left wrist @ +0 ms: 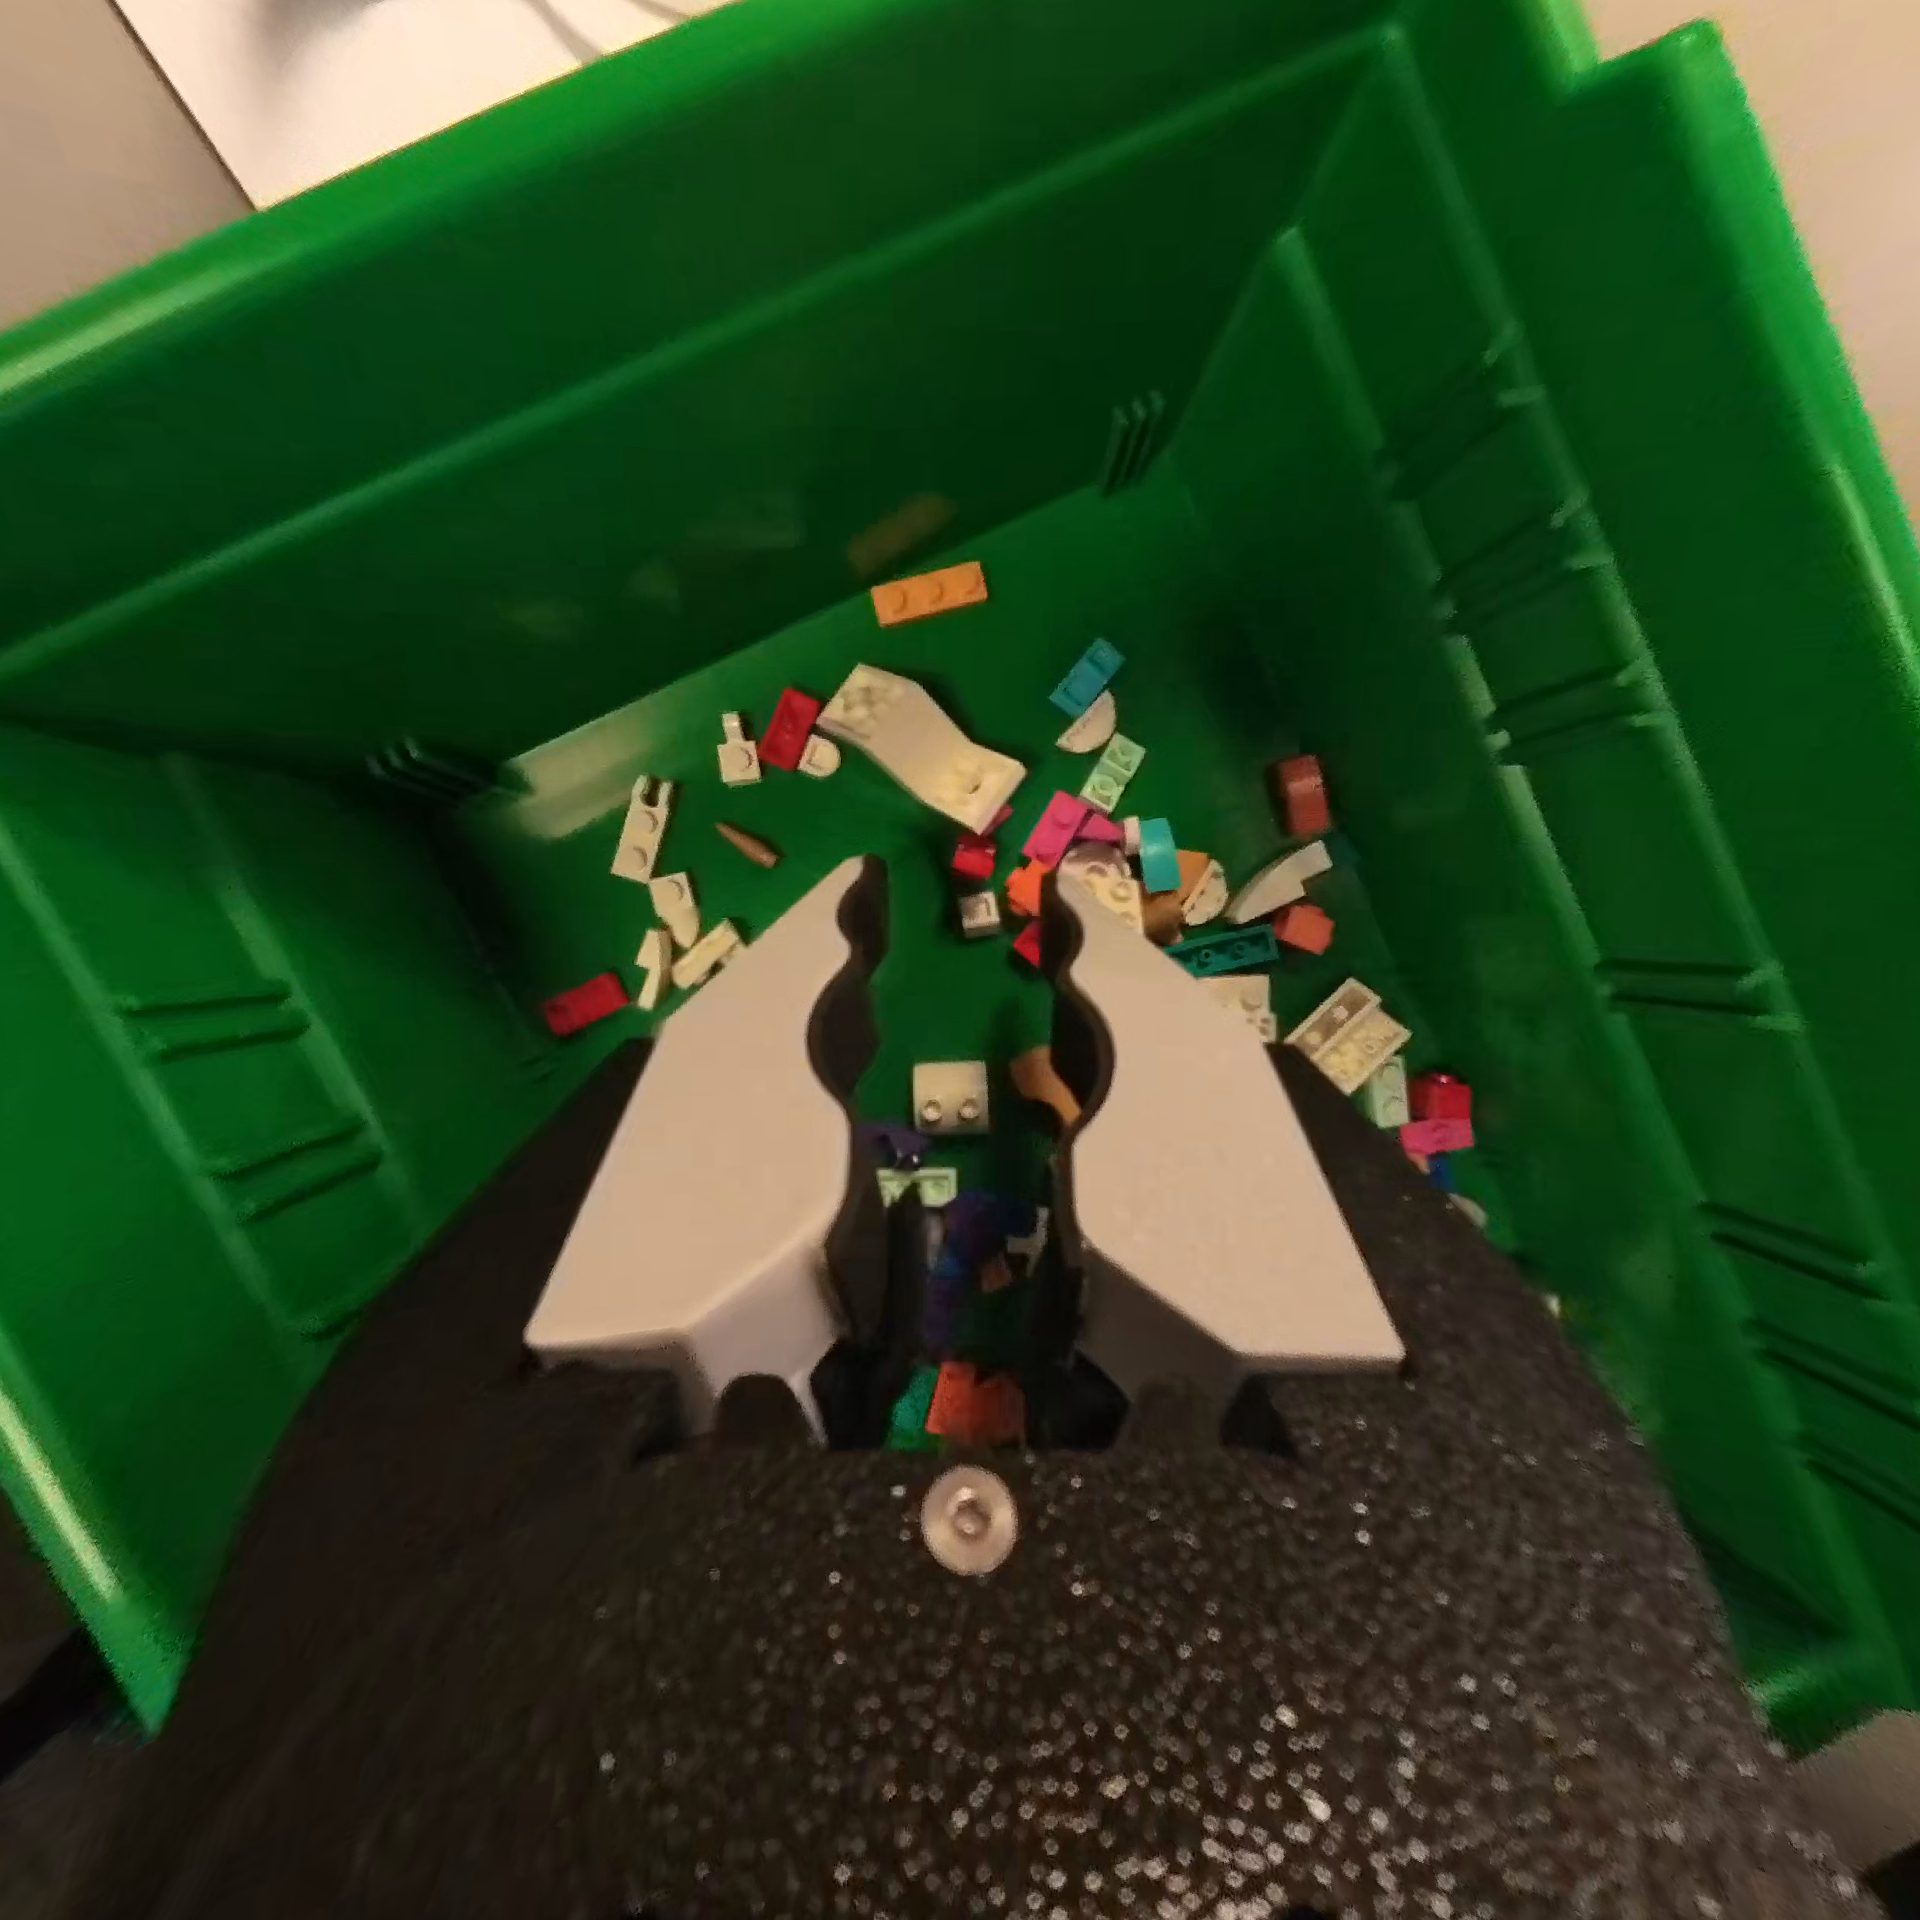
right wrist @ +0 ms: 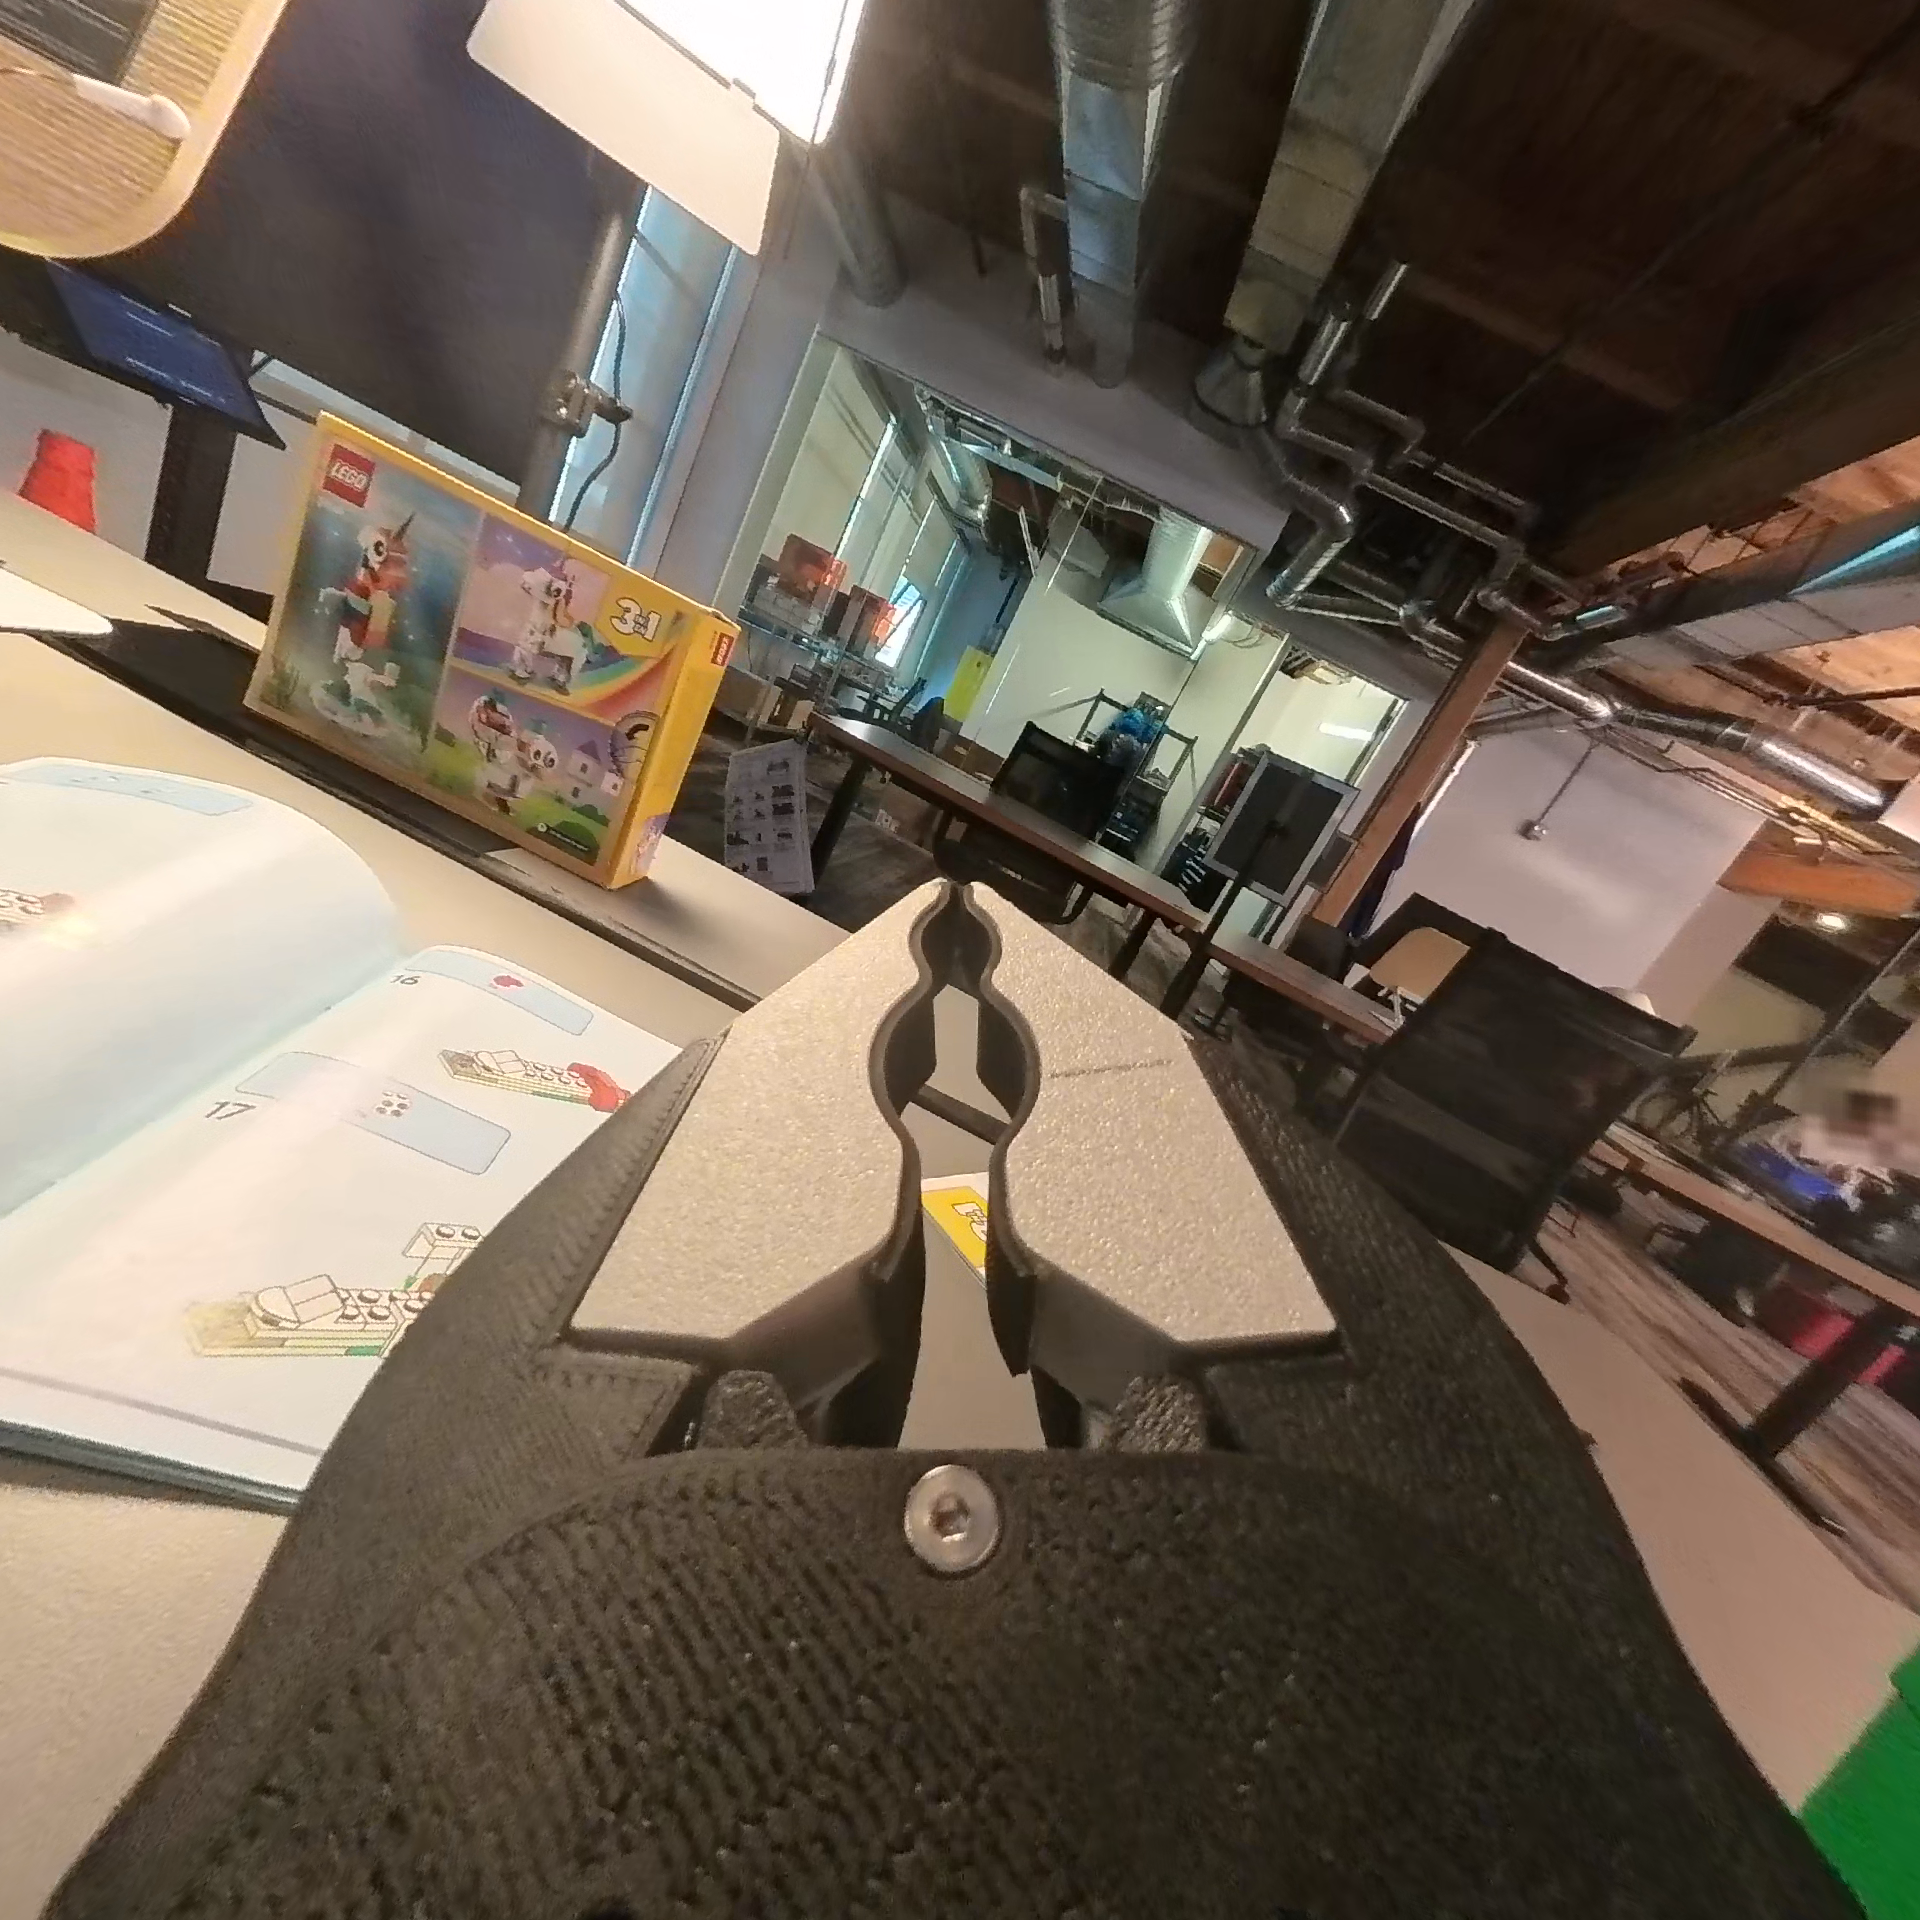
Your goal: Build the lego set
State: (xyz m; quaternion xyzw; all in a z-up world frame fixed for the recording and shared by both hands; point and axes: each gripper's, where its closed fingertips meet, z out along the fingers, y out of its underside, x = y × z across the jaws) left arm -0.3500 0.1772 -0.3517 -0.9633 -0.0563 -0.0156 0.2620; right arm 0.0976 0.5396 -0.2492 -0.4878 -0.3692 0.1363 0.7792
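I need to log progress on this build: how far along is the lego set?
Done: nothing assembled is in view. The loose bricks lie scattered in the green bin, and the instruction booklet is open on the table beside the set's box. In hand: the left gripper is open over the bricks, holding none; the right gripper is shut and empty. Left: seemingly most of the build.

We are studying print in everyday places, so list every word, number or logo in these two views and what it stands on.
Yellow cardboard toy box: logo and printed markings, legible, but I do not copy writing out.
Open paper instruction booklet: step numbers, likewise not copied.
Folded leaflet behind the box: too small to read.
Dark tilted screen: blurred.
Green plastic bin of loose bricks: no writing.
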